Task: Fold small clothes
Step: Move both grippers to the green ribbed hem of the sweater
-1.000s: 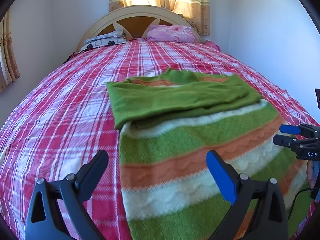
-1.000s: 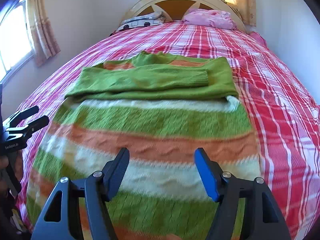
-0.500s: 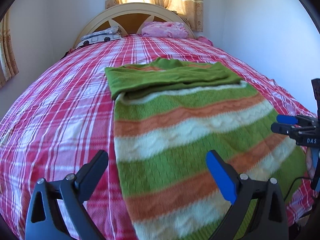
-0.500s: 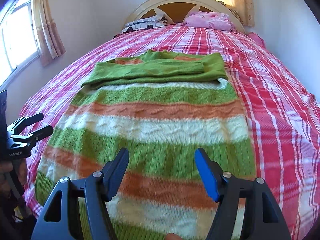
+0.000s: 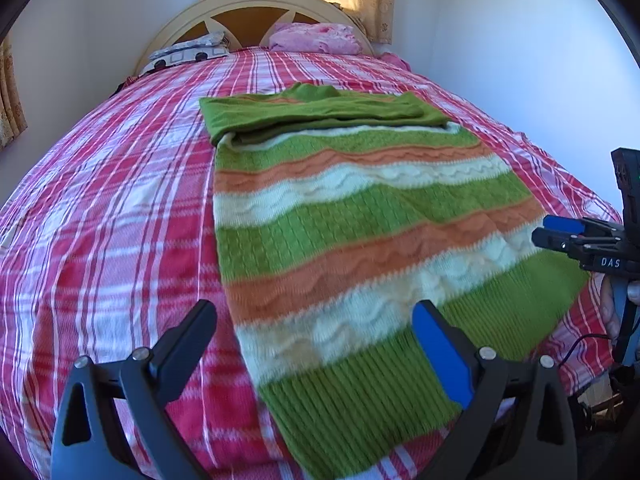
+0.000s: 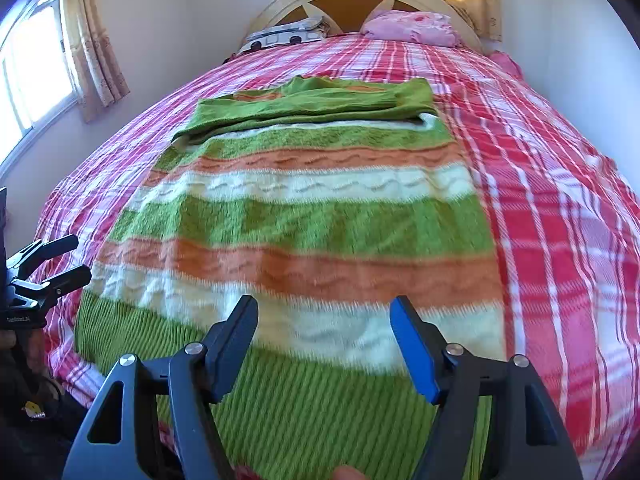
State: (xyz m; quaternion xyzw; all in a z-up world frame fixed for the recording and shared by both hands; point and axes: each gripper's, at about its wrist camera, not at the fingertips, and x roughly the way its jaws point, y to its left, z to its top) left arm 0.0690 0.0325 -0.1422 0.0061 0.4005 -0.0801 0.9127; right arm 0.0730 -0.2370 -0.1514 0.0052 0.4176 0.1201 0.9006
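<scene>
A knitted sweater [image 5: 352, 224] with green, orange and cream stripes lies flat on the bed, its green sleeves folded across the far end; it also shows in the right wrist view [image 6: 304, 216]. My left gripper [image 5: 316, 332] is open and empty, hovering over the sweater's near left corner by the green ribbed hem. My right gripper [image 6: 324, 332] is open and empty above the hem's middle. The right gripper shows at the right edge of the left wrist view [image 5: 548, 230], and the left gripper shows at the left edge of the right wrist view [image 6: 68, 256].
The bed has a red and white plaid cover [image 5: 120, 208]. Pillows [image 5: 316, 38] lie by the cream headboard [image 5: 256, 4]. A white wall [image 5: 520, 60] runs along the right side. A curtained window [image 6: 36, 64] is on the left.
Both grippers have pulled back toward the foot of the bed, so the sweater's ribbed hem has come into view. The sweater has not moved. Both grippers stay open.
</scene>
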